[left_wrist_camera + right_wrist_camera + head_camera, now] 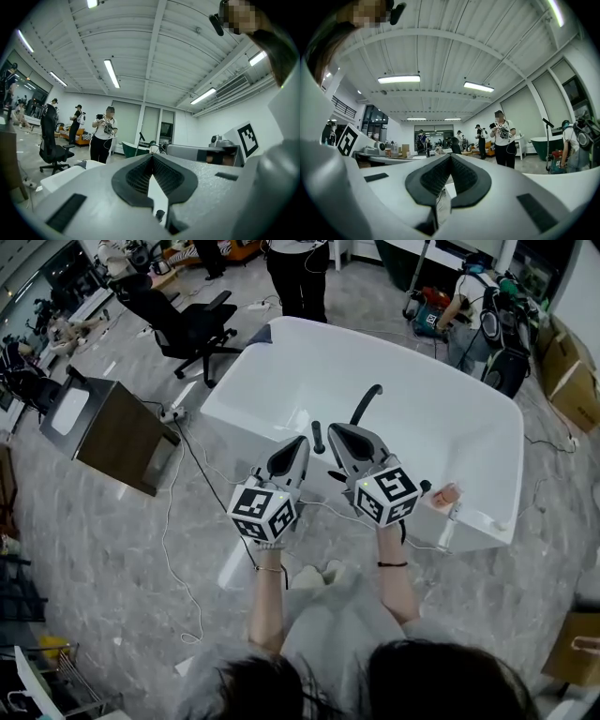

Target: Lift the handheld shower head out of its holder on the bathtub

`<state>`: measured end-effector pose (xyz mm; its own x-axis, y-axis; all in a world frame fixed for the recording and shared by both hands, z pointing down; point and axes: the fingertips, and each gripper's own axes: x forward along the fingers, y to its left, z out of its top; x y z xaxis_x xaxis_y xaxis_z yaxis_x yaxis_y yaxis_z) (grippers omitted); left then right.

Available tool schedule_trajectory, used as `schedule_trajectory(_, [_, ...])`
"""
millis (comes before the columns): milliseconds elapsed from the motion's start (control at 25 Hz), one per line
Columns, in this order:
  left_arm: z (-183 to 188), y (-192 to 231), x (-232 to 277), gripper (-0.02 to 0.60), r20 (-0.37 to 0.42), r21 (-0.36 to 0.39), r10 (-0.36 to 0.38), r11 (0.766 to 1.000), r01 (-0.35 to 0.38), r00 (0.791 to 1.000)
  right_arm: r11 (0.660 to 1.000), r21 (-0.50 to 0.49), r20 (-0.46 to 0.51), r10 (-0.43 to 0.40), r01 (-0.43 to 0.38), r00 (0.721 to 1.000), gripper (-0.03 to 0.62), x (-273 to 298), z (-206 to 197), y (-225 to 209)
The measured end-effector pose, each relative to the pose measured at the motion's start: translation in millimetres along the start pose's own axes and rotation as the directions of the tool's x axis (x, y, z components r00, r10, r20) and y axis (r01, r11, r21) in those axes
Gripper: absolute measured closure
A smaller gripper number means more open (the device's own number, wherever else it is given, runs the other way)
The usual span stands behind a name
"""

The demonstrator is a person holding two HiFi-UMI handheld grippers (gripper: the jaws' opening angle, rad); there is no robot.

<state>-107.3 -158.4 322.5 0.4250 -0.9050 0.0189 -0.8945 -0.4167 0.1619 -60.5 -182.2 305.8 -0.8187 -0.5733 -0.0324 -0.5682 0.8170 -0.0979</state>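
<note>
A white bathtub [469, 442] fills the middle of the head view. Black fittings stand on its near rim: a curved spout [366, 405] and a short upright black piece [318, 436]; I cannot tell which is the handheld shower head. My left gripper [301, 441] and right gripper [334, 429] hover side by side over the near rim, pointing level at the tub, with the upright piece between their tips. Both are shut on nothing. In the left gripper view the pads [140, 176] meet at the tip, as they do in the right gripper view [436, 176].
A small pinkish object [444, 495] and a black knob [427, 487] sit on the rim by my right gripper. A person [298, 273] stands beyond the tub. Also around it: an office chair [187, 329], a brown cabinet [117, 432], floor cables [173, 531] and cardboard boxes [567, 371].
</note>
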Motion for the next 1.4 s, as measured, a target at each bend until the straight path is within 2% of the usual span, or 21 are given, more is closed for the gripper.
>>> schedule_trajectory(160, [-6.5,11.4,10.5,0.577,-0.023,-0.008,-0.006,1.0,0.006,1.0,1.0,0.011,-0.004,-0.022,0.022,1.0,0.594,8.7,-5.6,-11.9])
schedule_trajectory(440, [-10.4,53.3,33.9,0.577,-0.061,0.0,-0.057,0.998,0.058,0.996,0.997,0.023,-0.001,-0.075,0.075,0.997,0.595,49.5,-12.3,-28.7])
schedule_trajectory(880, [-41.8,92.9,64.2,0.577,-0.143,-0.026,-0.158,0.987,0.156,0.977,0.972,0.002,-0.037,-0.233,0.233,0.972,0.594,89.5,-47.9,-56.7])
schedule_trajectory(1040, [-57.8,100.9,66.6,0.577,-0.167,-0.034,-0.159,0.987,0.155,0.973,0.964,-0.013,-0.052,-0.265,0.265,0.963,0.594,95.5,-63.1,-62.9])
schedule_trajectory(1400, [-102.1,120.4,80.2,0.577,-0.199,-0.071,-0.125,0.991,0.113,0.972,0.96,-0.022,-0.076,-0.28,0.279,0.957,0.594,110.2,-100.4,-82.5])
